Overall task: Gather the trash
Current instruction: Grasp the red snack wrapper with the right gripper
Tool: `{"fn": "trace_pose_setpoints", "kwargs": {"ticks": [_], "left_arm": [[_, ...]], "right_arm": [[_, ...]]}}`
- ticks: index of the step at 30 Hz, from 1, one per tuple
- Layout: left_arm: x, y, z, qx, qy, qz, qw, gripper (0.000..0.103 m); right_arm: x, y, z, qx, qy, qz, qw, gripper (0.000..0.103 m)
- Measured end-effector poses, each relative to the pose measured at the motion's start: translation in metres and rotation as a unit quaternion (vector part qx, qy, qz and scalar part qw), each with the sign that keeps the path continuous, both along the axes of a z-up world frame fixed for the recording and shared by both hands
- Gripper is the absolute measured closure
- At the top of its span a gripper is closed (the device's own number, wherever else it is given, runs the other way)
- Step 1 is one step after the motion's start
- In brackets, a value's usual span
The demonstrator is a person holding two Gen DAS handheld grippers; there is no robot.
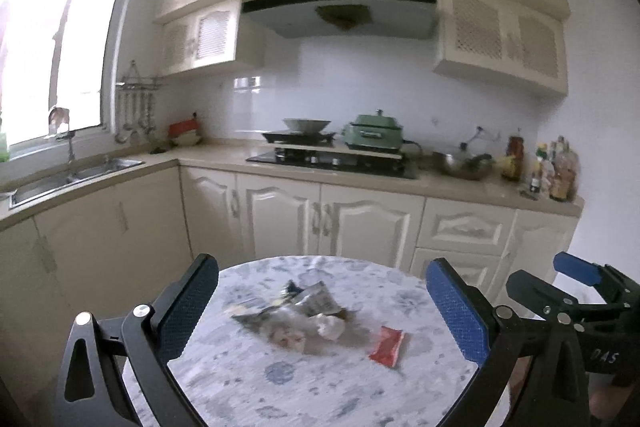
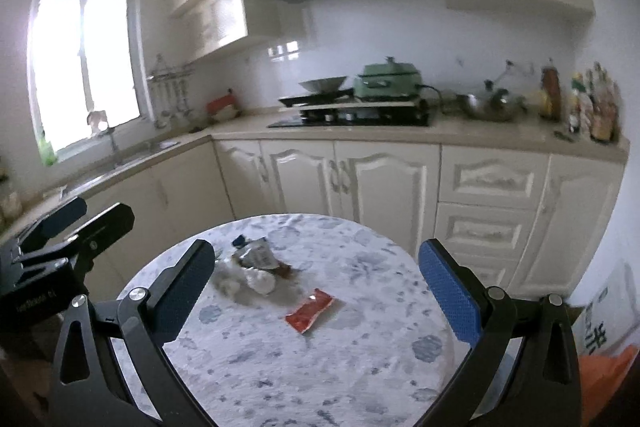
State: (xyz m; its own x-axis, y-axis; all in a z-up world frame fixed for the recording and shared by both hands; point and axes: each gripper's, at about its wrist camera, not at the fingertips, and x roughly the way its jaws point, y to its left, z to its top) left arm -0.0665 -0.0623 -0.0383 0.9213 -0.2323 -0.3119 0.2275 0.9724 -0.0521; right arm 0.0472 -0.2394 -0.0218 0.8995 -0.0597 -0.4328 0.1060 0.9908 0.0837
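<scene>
A round table (image 1: 280,387) with a blue floral cloth holds a pile of trash: a crumpled silver wrapper (image 1: 308,301), clear plastic (image 1: 286,327) and a white paper wad (image 1: 331,325). A red sachet (image 1: 387,345) lies just right of the pile. My left gripper (image 1: 320,311) is open and empty above the table's near side, the pile between its fingers. In the right wrist view the wrapper (image 2: 256,253), the wad (image 2: 260,281) and the red sachet (image 2: 310,310) show on the table (image 2: 320,379). My right gripper (image 2: 316,295) is open and empty, the sachet between its fingers.
Cream kitchen cabinets (image 1: 332,223) stand behind the table, with a hob, a wok and a green cooker (image 1: 374,135) on the counter. A sink (image 1: 72,179) sits at the left under the window. Bottles (image 1: 556,167) stand at the counter's right end. Something orange (image 2: 608,375) lies low right.
</scene>
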Motion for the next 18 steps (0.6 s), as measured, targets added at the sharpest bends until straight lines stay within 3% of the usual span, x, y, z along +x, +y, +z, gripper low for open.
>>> {"fn": "trace_pose_setpoints", "kwargs": {"ticks": [10, 18], "left_arm": [[-0.001, 0.028, -0.022, 0.003, 0.045, 0.04, 0.9982, 0.001], [0.065, 0.028, -0.026, 0.004, 0.105, 0.045, 0.9935, 0.001]], "right_arm": [[0.02, 0.016, -0.029, 0.01, 0.053, 0.014, 0.998, 0.0], [0.069, 0.011, -0.085, 0.014, 0.142, 0.01, 0.99, 0.001]]}}
